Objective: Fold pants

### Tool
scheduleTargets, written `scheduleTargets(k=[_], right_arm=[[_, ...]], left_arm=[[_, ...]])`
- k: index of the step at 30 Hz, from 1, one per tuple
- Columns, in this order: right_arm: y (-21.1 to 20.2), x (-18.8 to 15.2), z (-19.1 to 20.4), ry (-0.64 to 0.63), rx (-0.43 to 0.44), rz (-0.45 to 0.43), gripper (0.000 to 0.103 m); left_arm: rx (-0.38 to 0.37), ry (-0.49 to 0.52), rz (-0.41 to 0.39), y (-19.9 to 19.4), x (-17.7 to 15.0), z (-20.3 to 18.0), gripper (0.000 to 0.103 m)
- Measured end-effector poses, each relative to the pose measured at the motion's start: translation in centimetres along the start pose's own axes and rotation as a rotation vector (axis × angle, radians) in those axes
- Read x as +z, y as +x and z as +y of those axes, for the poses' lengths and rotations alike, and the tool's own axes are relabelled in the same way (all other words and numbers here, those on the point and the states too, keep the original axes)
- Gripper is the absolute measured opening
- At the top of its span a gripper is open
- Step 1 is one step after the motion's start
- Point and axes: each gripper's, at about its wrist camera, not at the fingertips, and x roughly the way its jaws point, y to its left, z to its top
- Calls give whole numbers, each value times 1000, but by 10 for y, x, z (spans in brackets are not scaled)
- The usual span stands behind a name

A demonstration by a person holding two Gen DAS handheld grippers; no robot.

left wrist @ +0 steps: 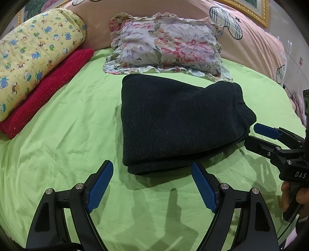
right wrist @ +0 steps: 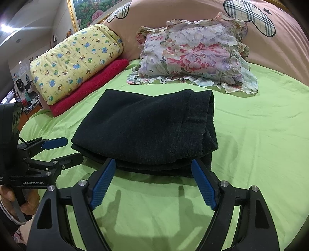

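Red terry towel [left wrist: 48, 90]: partly buried beneath the yellow bear-print quilt [left wrist: 36, 54].
Gold-framed flower picture [right wrist: 87, 13]: cropped by the top edge.
Cluttered shelves at far left [right wrist: 23, 90]: too small to identify.

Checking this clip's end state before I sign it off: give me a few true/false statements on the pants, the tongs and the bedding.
1. The dark pants lie folded in a compact stack on the green sheet. True.
2. The left tongs are clamped on the pants. False: they are open and hold nothing.
3. The right tongs are open. True.
4. The red towel lies on top of the yellow quilt. False: the quilt lies on the towel.
5. A floral pillow lies beyond the pants. True.
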Motion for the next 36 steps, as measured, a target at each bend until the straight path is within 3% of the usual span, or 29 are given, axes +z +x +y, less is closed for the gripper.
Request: scheduleTargets(k=[36], right_arm=[[-2,8,2,-6,11,-9,81]], left_arm=[[20,-1,-16,-4,12,-1,83]])
